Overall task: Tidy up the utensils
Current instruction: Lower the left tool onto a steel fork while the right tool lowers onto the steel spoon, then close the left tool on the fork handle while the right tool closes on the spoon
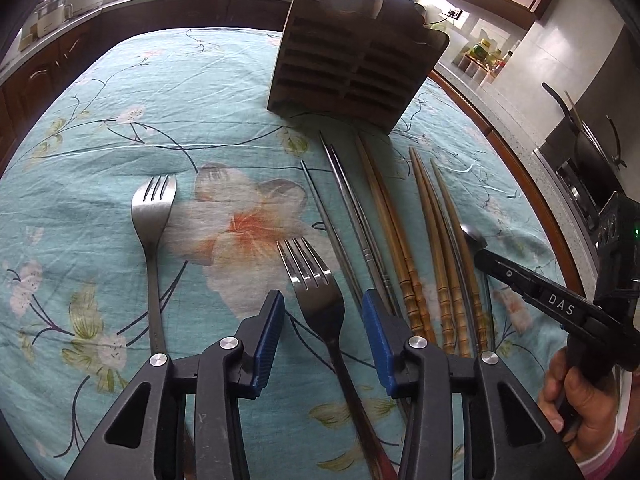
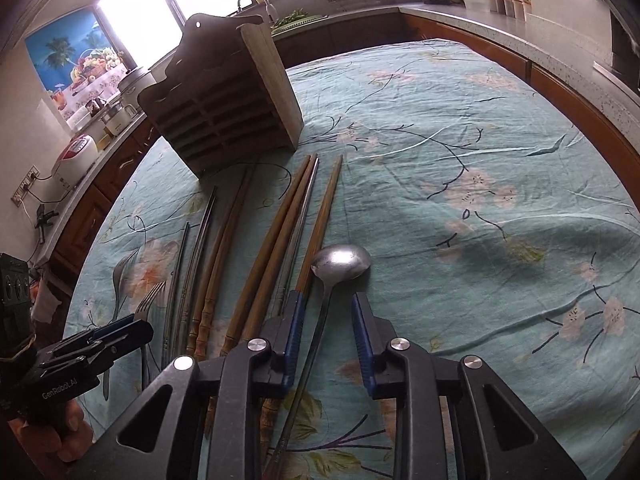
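Left wrist view: the left tool point(image 1: 323, 334) is spread around the shiny steel fork point(image 1: 316, 292), ready to pinch. Right tool point(image 2: 325, 340) is spread around the long silver spoon point(image 2: 340, 262).

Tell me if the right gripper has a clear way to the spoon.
Probably yes. The right gripper is open, its pads either side of the spoon handle with nothing across it. The nearest chopstick lies close beside the left pad and might get nudged.
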`<control>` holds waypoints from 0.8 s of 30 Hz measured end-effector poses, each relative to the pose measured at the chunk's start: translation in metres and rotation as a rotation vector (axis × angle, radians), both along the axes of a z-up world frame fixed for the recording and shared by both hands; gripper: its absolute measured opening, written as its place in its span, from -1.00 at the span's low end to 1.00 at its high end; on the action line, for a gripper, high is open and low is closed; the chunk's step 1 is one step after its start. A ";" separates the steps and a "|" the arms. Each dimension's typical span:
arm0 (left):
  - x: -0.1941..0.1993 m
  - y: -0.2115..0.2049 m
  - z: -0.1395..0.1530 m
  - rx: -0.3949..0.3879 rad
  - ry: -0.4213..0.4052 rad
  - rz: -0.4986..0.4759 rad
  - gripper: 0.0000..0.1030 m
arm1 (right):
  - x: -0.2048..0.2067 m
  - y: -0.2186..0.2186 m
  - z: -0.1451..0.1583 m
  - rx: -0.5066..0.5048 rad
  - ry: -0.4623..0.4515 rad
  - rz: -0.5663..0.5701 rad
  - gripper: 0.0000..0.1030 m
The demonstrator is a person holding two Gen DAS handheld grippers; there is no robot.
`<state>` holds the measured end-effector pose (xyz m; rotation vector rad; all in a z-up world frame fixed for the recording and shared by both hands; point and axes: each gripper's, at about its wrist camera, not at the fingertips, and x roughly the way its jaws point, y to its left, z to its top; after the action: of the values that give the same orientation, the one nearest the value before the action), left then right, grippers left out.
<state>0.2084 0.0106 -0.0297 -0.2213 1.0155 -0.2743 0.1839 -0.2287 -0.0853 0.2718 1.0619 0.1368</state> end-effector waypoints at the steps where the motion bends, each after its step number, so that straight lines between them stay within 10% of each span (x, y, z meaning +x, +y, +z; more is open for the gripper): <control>1: 0.001 0.000 -0.001 -0.005 0.001 -0.003 -0.24 | 0.002 0.001 0.000 -0.001 -0.001 0.002 -0.62; 24: -0.031 0.025 0.034 -0.110 -0.122 -0.002 -0.64 | -0.012 0.000 0.051 0.125 -0.153 0.027 -0.96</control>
<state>0.1772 0.0353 0.0041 -0.2996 0.8805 -0.3417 0.1716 -0.2287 -0.0343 0.3546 0.9061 0.2452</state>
